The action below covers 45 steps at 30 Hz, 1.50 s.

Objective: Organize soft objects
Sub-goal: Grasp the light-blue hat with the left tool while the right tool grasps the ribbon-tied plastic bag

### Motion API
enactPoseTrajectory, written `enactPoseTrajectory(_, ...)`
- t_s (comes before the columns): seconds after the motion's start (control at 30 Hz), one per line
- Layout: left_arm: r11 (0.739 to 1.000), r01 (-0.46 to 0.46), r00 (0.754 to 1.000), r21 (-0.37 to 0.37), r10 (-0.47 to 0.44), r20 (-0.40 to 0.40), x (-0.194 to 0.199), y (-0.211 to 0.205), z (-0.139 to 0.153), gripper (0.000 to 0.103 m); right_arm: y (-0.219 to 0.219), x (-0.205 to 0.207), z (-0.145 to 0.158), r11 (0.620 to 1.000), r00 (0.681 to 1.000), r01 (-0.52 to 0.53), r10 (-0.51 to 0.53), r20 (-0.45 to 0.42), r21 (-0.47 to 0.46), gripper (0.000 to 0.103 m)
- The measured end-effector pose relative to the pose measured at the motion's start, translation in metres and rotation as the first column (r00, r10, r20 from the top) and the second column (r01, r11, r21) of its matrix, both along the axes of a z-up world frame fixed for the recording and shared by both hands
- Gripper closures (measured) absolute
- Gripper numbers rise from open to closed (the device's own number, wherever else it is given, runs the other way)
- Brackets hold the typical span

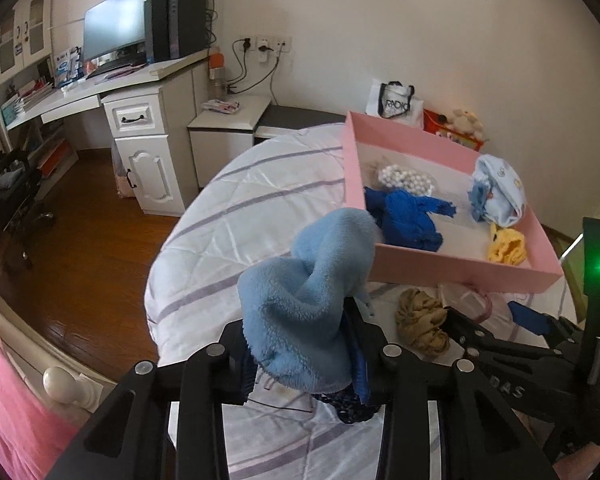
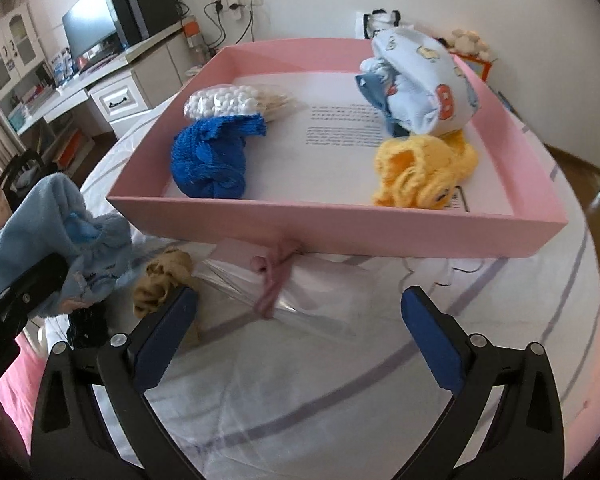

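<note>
My left gripper (image 1: 300, 364) is shut on a light blue fleece cloth (image 1: 304, 300), held above the white striped bedcover just left of the pink box (image 1: 460, 276). The right wrist view shows the same cloth (image 2: 52, 232) at the far left. The pink box (image 2: 340, 232) holds a dark blue knit (image 2: 212, 160), a bag of white beads (image 2: 220, 100), a printed pale blue cloth (image 2: 424, 80) and a yellow knit (image 2: 420, 172). My right gripper (image 2: 298, 320) stands open over the bed in front of the box. A tan scrunched cloth (image 2: 160, 284) lies by its left finger.
A clear plastic bag with a pink ribbon (image 2: 276, 288) lies between the box and my right fingers. A dark patterned cloth (image 1: 352, 408) lies under the left gripper. Left of the bed are wood floor, a white desk with monitor (image 1: 116, 32) and a nightstand (image 1: 228, 128).
</note>
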<state>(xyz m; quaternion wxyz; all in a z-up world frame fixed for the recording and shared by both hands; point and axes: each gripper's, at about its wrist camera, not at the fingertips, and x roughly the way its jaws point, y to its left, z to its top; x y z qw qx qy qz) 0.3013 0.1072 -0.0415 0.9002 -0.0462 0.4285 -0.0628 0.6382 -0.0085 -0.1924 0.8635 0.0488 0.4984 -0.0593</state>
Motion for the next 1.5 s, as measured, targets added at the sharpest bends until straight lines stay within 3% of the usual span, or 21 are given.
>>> enactPoseTrajectory(0.1,1.0,-0.002,1.0,-0.001,0.002,0.0,-0.002,0.001,0.002,0.069,0.004,0.005,-0.004,1.0,1.0,0.004,-0.004,-0.006,-0.02,0.024)
enactPoseTrajectory(0.2,1.0,0.0,1.0,-0.002,0.0,-0.001,0.0,-0.001,0.002,0.069,0.005,0.011,-0.009,1.0,0.999,0.009,-0.01,-0.034,-0.03,0.024)
enactPoseTrajectory(0.5,1.0,0.017,1.0,-0.008,-0.017,0.014,0.003,-0.014,0.004,0.071,-0.003,-0.002,0.002,0.998,1.0,0.026,-0.027,-0.006,-0.055,0.026)
enactPoseTrajectory(0.57,1.0,0.022,1.0,-0.014,-0.022,0.02,0.001,-0.017,0.007,0.073,-0.006,-0.006,0.006,0.998,0.999,0.036,-0.036,0.006,-0.058,0.039)
enactPoseTrajectory(0.67,0.999,0.029,0.999,-0.017,-0.029,0.029,-0.001,-0.022,0.01,0.079,-0.011,-0.011,0.012,0.998,0.999,0.041,-0.041,0.01,-0.046,0.047)
enactPoseTrajectory(0.8,0.999,0.038,0.999,-0.015,-0.037,0.031,-0.005,-0.029,0.012,0.087,-0.016,-0.016,0.015,0.999,0.999,0.03,-0.029,0.014,-0.041,0.047)
enactPoseTrajectory(0.97,0.999,0.044,0.999,-0.003,-0.044,0.025,-0.004,-0.036,0.011,0.087,-0.019,-0.012,0.004,1.0,1.0,0.029,-0.029,-0.003,-0.006,0.031)
enactPoseTrajectory(1.07,0.999,0.038,0.999,0.0,-0.038,0.011,0.002,-0.036,0.007,0.087,-0.018,-0.001,-0.004,1.0,0.999,0.029,-0.029,-0.016,-0.002,0.028)
enactPoseTrajectory(1.5,0.999,0.042,0.999,0.001,-0.042,0.001,0.012,-0.038,0.0,0.087,-0.01,-0.002,-0.002,0.998,1.0,0.017,-0.017,0.009,-0.066,0.031)
